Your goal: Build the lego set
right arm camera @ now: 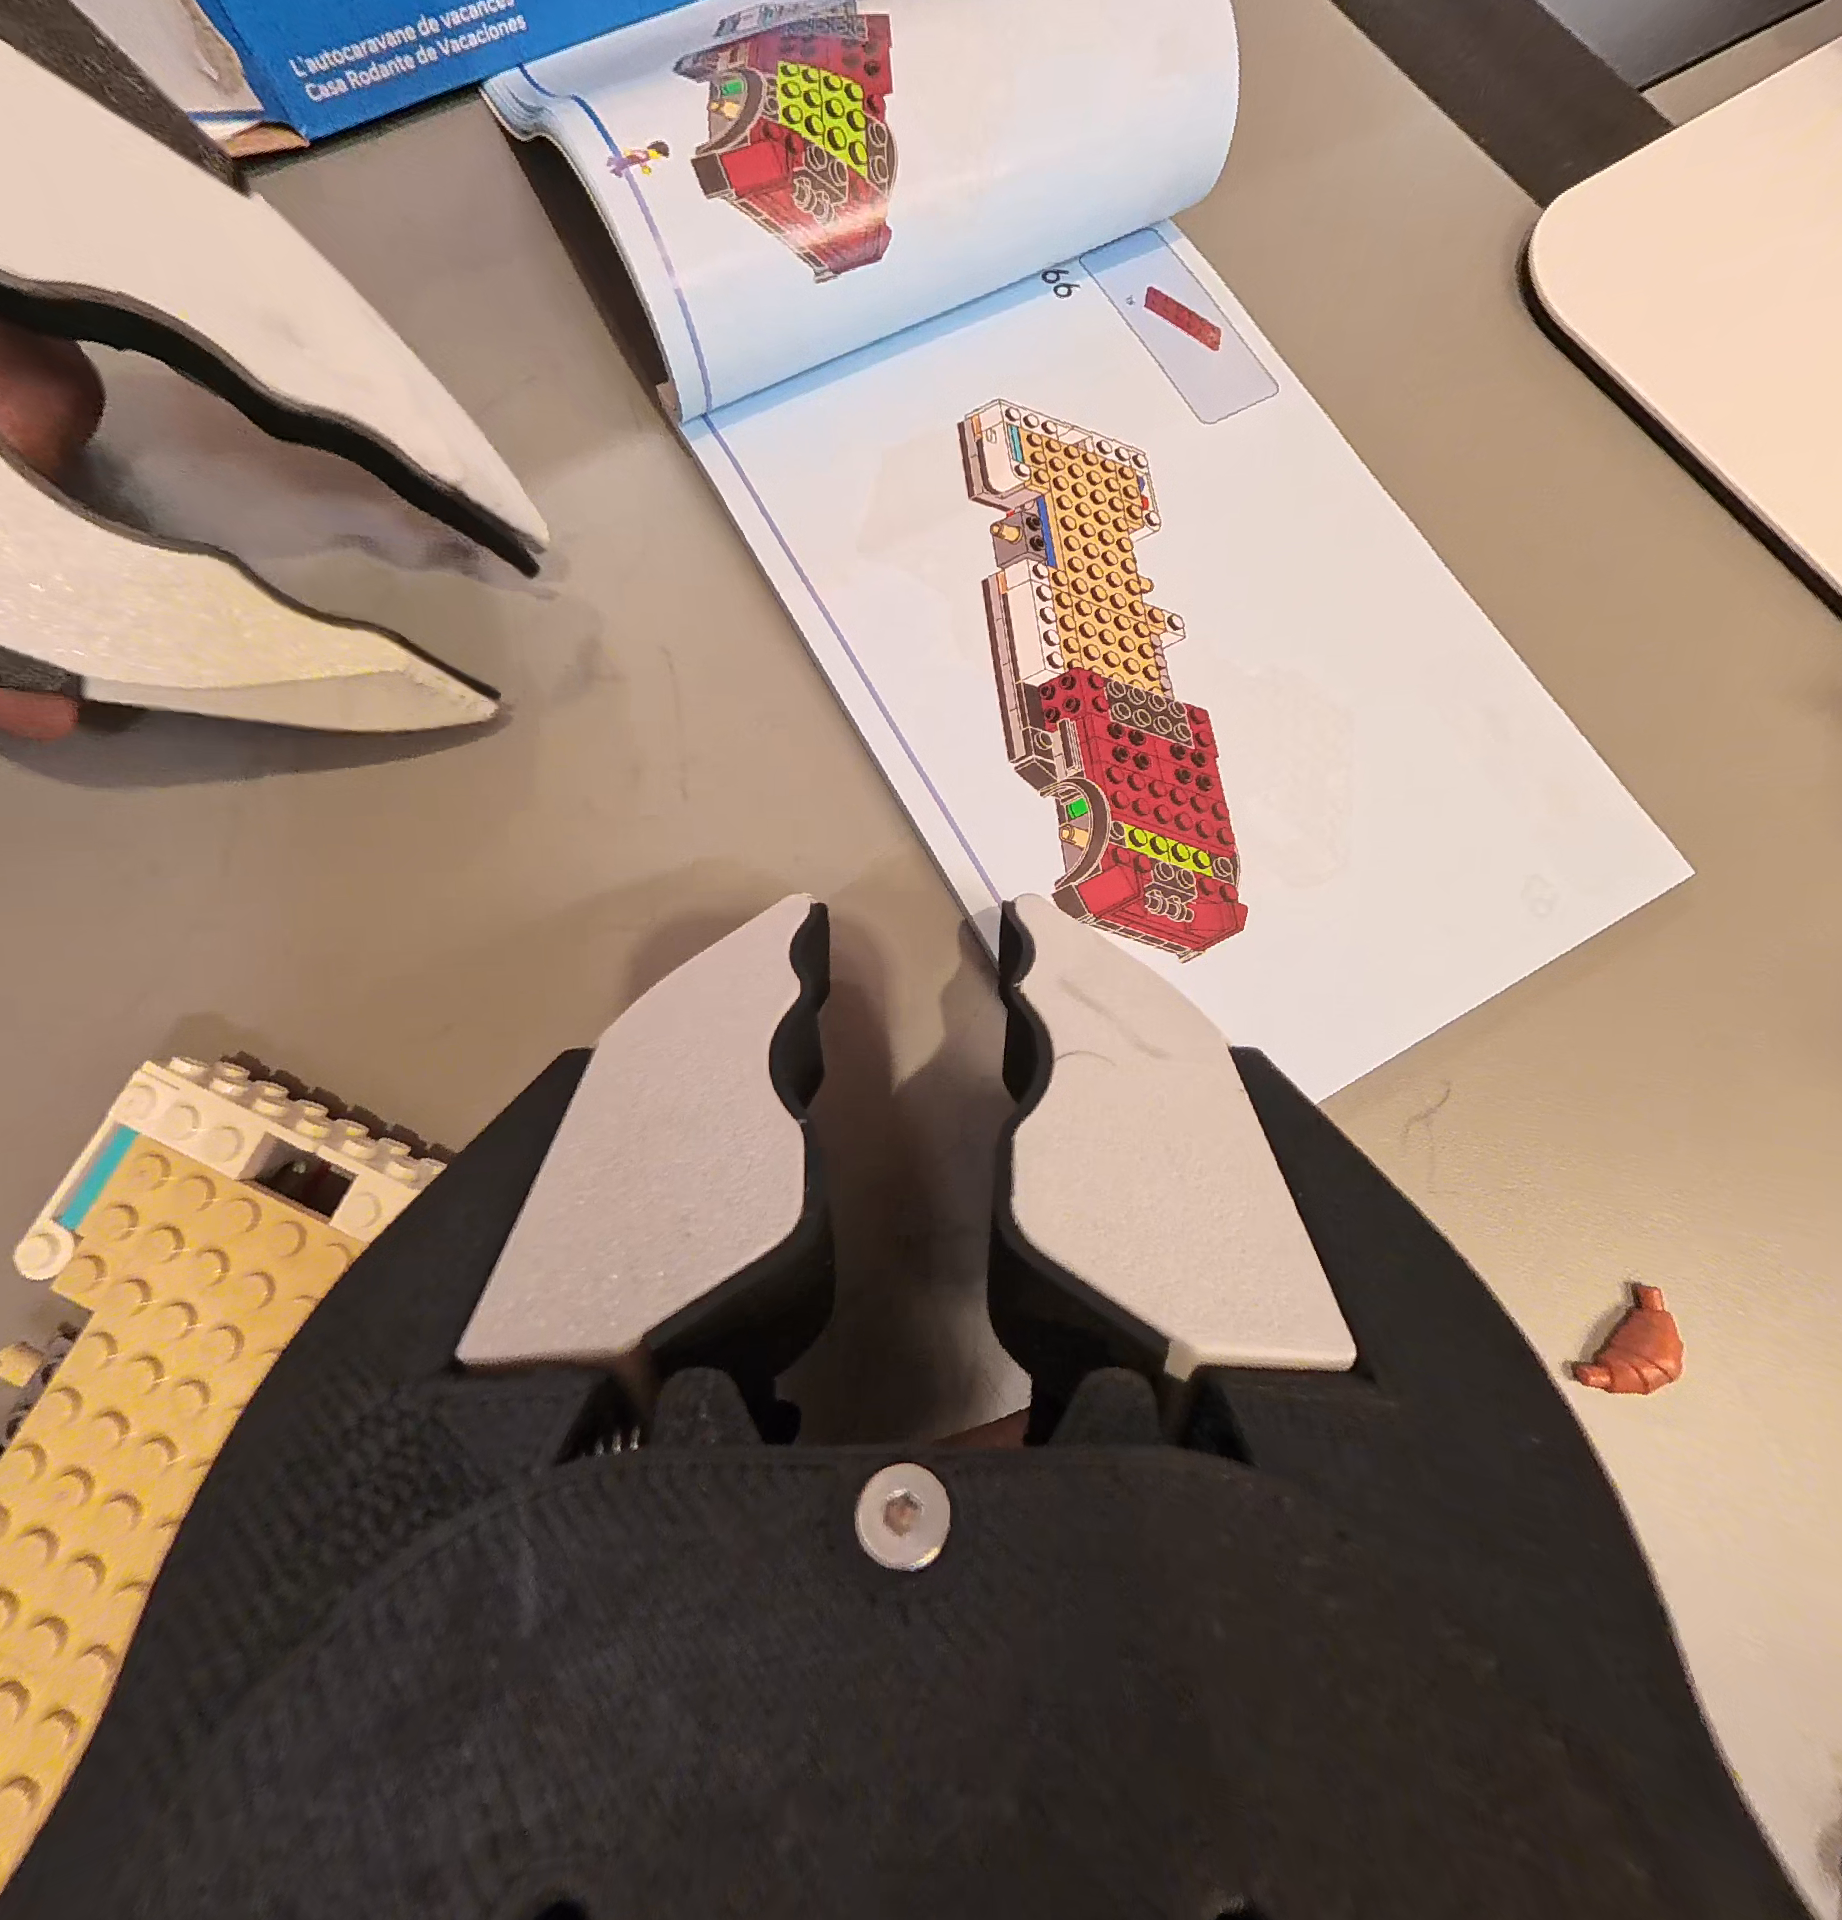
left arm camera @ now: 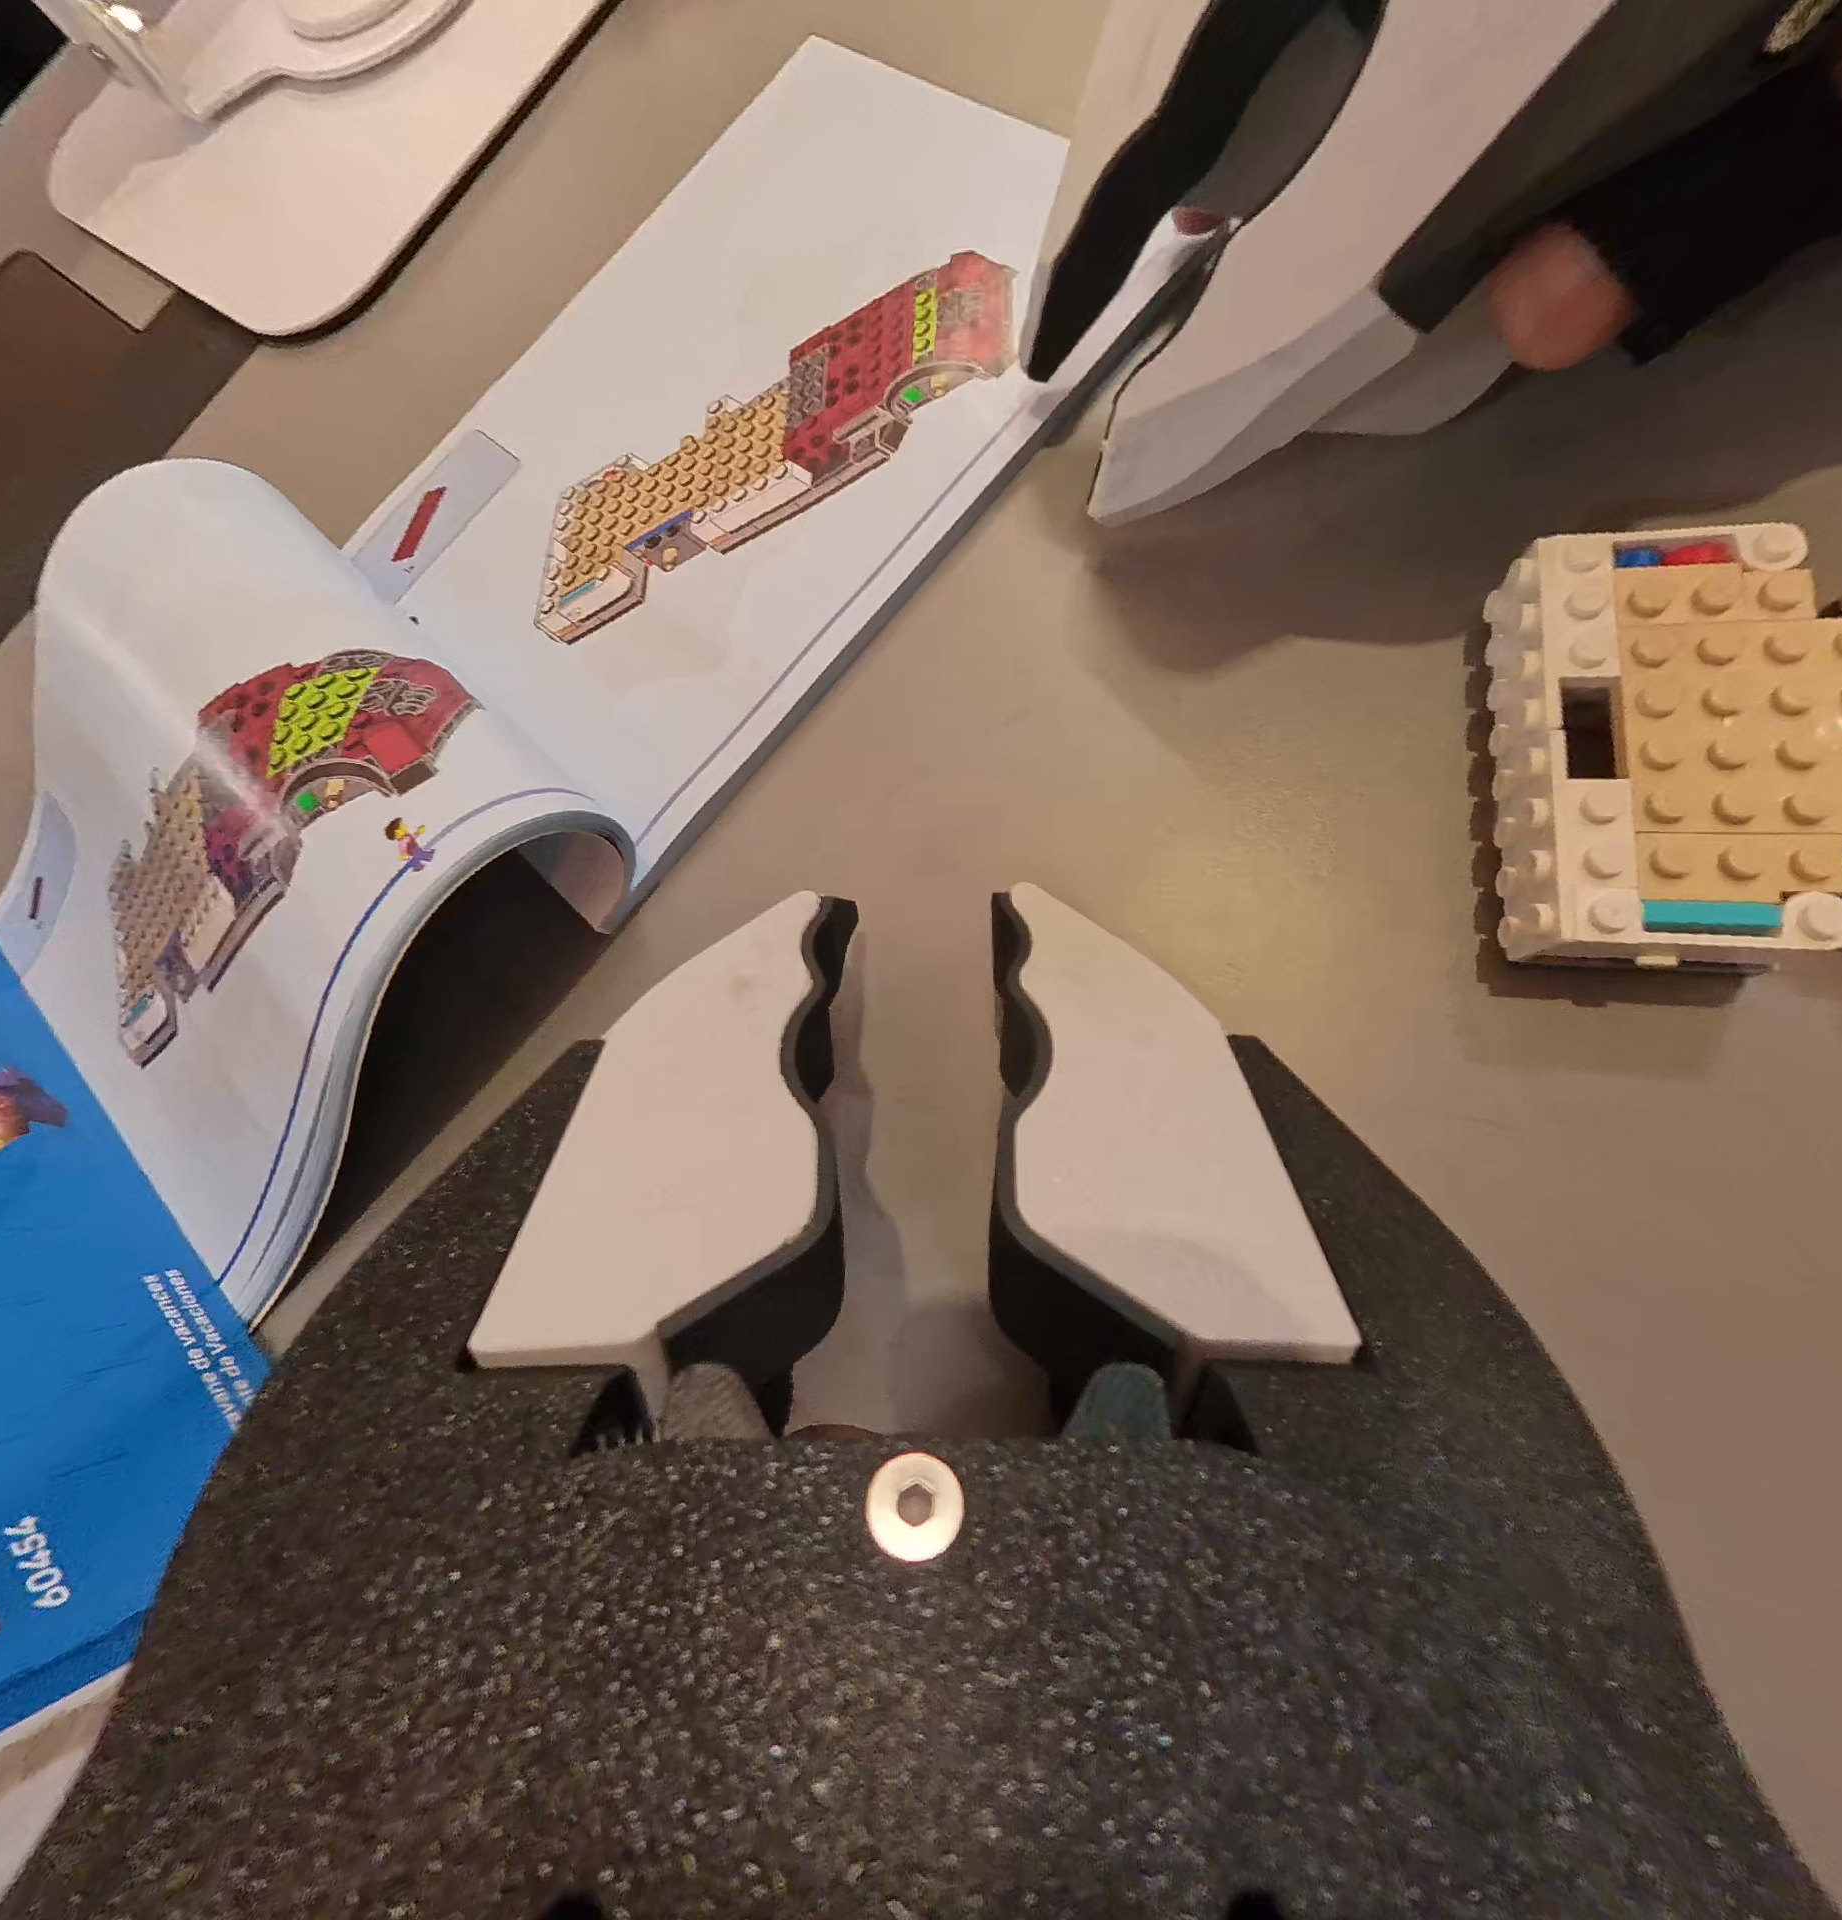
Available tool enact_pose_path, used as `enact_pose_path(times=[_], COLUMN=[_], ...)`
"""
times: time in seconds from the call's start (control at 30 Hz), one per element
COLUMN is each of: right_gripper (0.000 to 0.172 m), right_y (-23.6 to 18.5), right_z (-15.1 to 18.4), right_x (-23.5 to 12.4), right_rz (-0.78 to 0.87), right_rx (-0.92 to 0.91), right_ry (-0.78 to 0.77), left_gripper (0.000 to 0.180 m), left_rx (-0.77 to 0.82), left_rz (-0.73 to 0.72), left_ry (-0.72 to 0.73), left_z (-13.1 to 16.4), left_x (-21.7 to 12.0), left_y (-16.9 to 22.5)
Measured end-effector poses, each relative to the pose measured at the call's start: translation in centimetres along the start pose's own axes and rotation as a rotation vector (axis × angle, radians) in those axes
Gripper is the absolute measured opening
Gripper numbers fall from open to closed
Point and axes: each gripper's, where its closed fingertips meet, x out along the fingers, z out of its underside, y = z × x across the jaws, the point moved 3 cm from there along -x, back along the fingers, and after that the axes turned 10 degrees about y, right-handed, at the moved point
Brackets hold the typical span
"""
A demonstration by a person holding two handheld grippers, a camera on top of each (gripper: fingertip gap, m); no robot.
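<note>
In the left wrist view the left gripper (left arm camera: 924, 914) hangs spread and empty over bare bench (left arm camera: 1156, 790), the instruction booklet (left arm camera: 751, 395) just to its left with its long axis running away toward the far edge, the half-built brick model (left arm camera: 1675, 748) off right. In the right wrist view the right gripper (right arm camera: 912, 920) is likewise spread and empty, its right fingertip (right arm camera: 1042, 935) over the booklet's near corner, so this gripper is the nearer one; the model lies at its left.

Right tool (right arm camera: 912, 914) open, bare, over table (right arm camera: 377, 883) beside instruction booklet (right arm camera: 1364, 675).

Glossy paper booklet (left arm camera: 751, 343), shiny studded plastic bricks (left arm camera: 1686, 758), matt smooth table (left arm camera: 1156, 790), grainy black gripper body (left arm camera: 896, 1714).
</note>
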Motion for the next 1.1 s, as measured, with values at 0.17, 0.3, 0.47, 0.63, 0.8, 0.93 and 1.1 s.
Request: enact_pose_path(times=[0.17, 0.3, 0.47, 0.63, 0.8, 0.93, 1.1], right_gripper=[0.029, 0.029, 0.031, 0.031, 0.031, 0.031, 0.031], right_y=[0.0, -0.2, -0.6, -2.9, -6.1, -4.3, 4.2], right_z=[0.1, 0.1, 0.1, -0.6, -1.4, -1.2, 0.9], right_x=[0.3, 0.4, 0.3, -1.5, -7.0, -13.2, -23.4], right_rz=[0.002, 0.011, 0.018, -0.042, -0.169, -0.165, 0.067], right_rx=[-0.006, -0.031, -0.077, -0.081, -0.132, -0.132, -0.116], right_ry=[-0.015, -0.022, -0.012, 0.067, 0.116, 0.137, 0.137], left_gripper=[0.029, 0.029, 0.029, 0.029, 0.028, 0.028, 0.028], left_rx=[-0.019, -0.033, -0.082, -0.104, -0.101, -0.109, -0.110], left_rz=[0.036, 0.055, 0.094, 0.174, 0.137, 0.138, 0.130], left_ry=[-0.005, -0.010, -0.023, 0.002, -0.029, -0.030, -0.031], left_z=[0.1, 0.2, 0.3, 0.1, 0.3, 0.3, 0.3], left_x=[0.0, 0.1, 0.2, 0.0, 0.4, 0.4, 0.4], left_y=[0.1, 0.2, 0.1, 0.6, 0.3, 0.3, 0.2])
